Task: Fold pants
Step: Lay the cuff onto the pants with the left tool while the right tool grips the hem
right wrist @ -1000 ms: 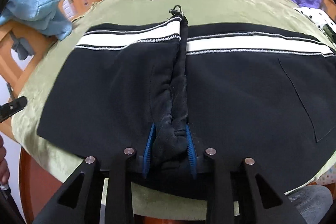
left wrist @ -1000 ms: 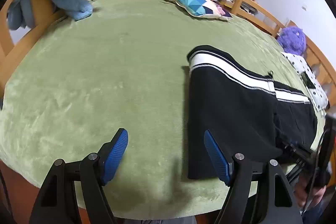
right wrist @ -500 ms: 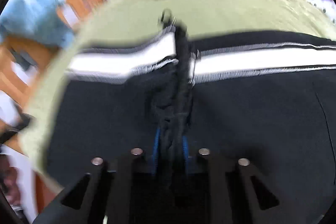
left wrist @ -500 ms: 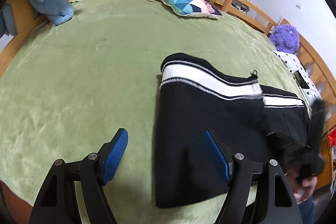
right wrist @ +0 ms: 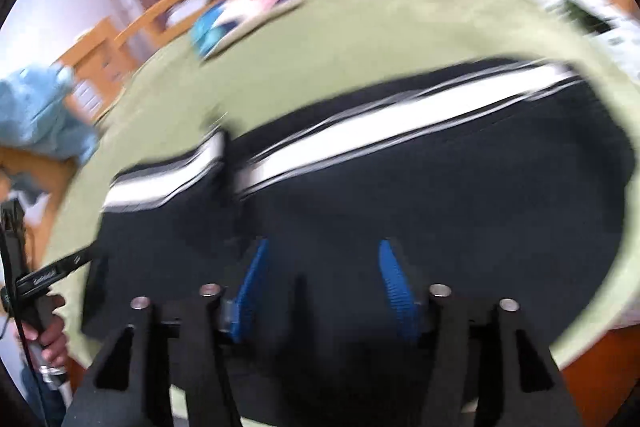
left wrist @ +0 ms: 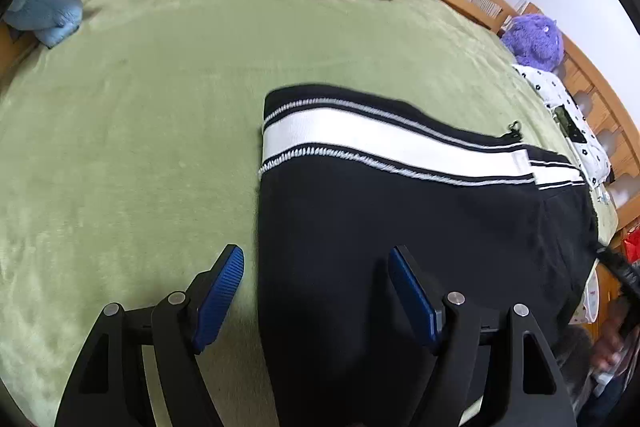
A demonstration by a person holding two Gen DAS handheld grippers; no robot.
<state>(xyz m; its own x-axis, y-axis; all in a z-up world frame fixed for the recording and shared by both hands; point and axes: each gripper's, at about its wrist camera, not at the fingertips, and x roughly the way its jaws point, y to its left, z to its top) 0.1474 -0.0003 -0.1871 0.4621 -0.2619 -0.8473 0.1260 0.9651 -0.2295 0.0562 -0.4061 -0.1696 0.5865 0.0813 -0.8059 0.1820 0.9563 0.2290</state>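
The pants (left wrist: 400,227) lie flat on the green blanket of the bed (left wrist: 140,147), near its front edge, and they look already folded leg onto leg: one white stripe (left wrist: 380,143) runs along the far edge of a single dark slab. A second layer seems to overlap toward the right end, where the stripe steps at a seam, so a crosswise fold may be partly made, though the blur in the right wrist view makes that hard to judge. What seems left is to double the length over once or twice more and square it. The long axis runs left to right along the bed's front edge, with a straight cut end to the left. The left tongs (left wrist: 316,291) are spread wide and empty, straddling that left end. The right tongs (right wrist: 320,287) are also parted and hold nothing, above the dark cloth.
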